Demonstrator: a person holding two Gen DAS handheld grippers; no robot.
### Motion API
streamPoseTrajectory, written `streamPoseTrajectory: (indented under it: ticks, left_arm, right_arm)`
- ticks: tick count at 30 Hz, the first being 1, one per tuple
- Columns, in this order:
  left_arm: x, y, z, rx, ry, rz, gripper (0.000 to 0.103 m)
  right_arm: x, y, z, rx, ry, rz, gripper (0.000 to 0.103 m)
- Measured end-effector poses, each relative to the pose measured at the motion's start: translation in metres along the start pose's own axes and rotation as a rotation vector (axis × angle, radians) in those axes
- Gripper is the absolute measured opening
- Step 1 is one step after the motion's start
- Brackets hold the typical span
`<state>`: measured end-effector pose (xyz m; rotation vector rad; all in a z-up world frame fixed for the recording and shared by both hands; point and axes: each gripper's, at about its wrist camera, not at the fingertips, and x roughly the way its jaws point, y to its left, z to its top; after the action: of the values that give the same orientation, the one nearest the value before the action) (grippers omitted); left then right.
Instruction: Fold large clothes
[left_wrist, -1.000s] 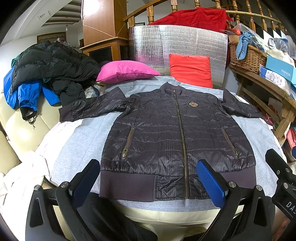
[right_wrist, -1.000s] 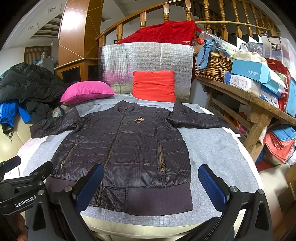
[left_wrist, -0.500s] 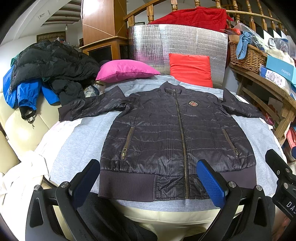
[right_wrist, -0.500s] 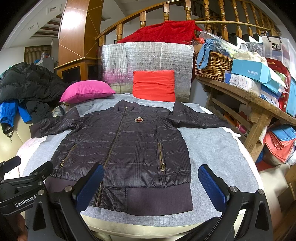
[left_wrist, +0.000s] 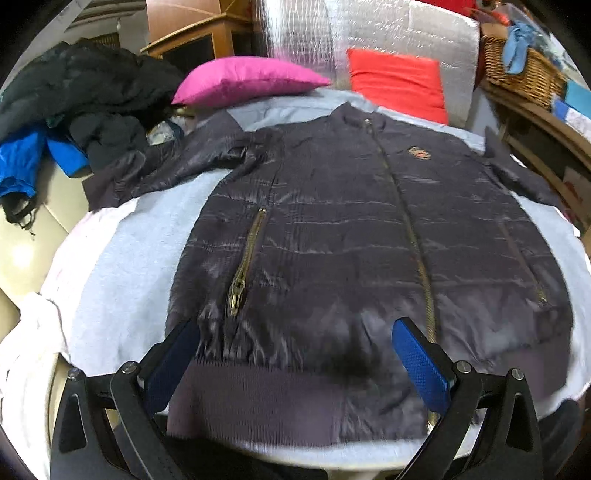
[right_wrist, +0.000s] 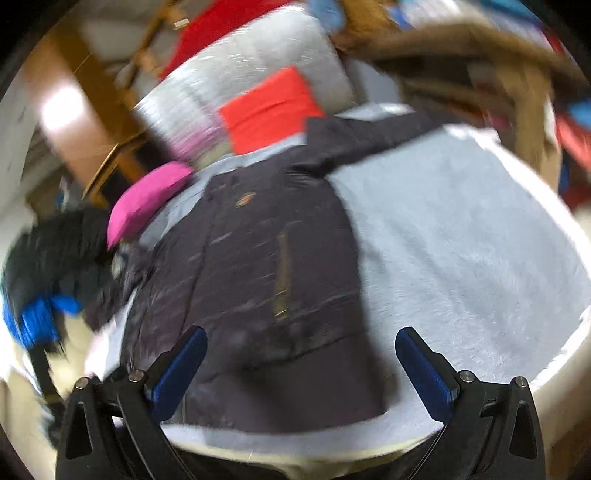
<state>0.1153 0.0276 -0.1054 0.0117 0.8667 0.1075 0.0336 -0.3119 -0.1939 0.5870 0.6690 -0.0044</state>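
A dark quilted zip jacket (left_wrist: 351, 236) lies flat, front up, on a grey cloth (left_wrist: 122, 295), with its sleeves spread out to both sides. My left gripper (left_wrist: 295, 354) is open and hovers low over the ribbed hem at the jacket's left half, its blue pads (left_wrist: 421, 365) wide apart. In the blurred, tilted right wrist view the same jacket (right_wrist: 258, 266) fills the middle. My right gripper (right_wrist: 299, 363) is open above the hem's right corner, with nothing between its fingers.
A pink pillow (left_wrist: 247, 79) and a red pillow (left_wrist: 399, 85) lean at the far end against a silver foil mat (left_wrist: 369, 33). Black and blue coats (left_wrist: 74, 110) are heaped on the left. A wicker basket (left_wrist: 524, 70) sits on a wooden shelf at the right.
Both grippers have dropped forward and closer to the jacket's hem. The right one has also tilted and swung, blurring its view. Both stay open.
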Motion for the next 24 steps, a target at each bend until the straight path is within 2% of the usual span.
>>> streamPoseTrajectory:
  ticks: [2, 6, 11, 15, 17, 18, 21, 24]
  left_arm:
    - [0.012, 0.0, 0.008, -0.005, 0.008, 0.005, 0.103]
    - [0.033, -0.006, 0.036, -0.015, -0.008, 0.009, 0.103]
    - [0.061, -0.02, 0.069, -0.028, -0.049, 0.005, 0.103]
    - [0.106, -0.035, 0.083, -0.018, -0.018, 0.004, 0.103]
    - [0.129, -0.039, 0.079, -0.005, 0.031, 0.012, 0.103]
    - [0.14, -0.038, 0.076, -0.01, 0.057, 0.005, 0.103]
    - [0.141, -0.035, 0.073, -0.031, 0.044, -0.005, 0.103]
    - [0.14, -0.037, 0.069, -0.026, 0.023, 0.009, 0.103]
  right_arm:
    - [0.01, -0.032, 0.02, 0.103, 0.005, 0.023, 0.103]
    - [0.022, -0.08, 0.067, 0.286, -0.049, 0.117, 0.103]
    - [0.059, -0.119, 0.142, 0.425, -0.116, 0.182, 0.102]
    - [0.11, -0.151, 0.203, 0.481, -0.132, 0.137, 0.094]
    - [0.133, -0.172, 0.226, 0.526, -0.139, 0.113, 0.078]
    - [0.145, -0.183, 0.239, 0.556, -0.144, 0.102, 0.075]
    - [0.172, -0.203, 0.269, 0.59, -0.153, 0.072, 0.075]
    - [0.202, -0.213, 0.294, 0.585, -0.133, -0.008, 0.075]
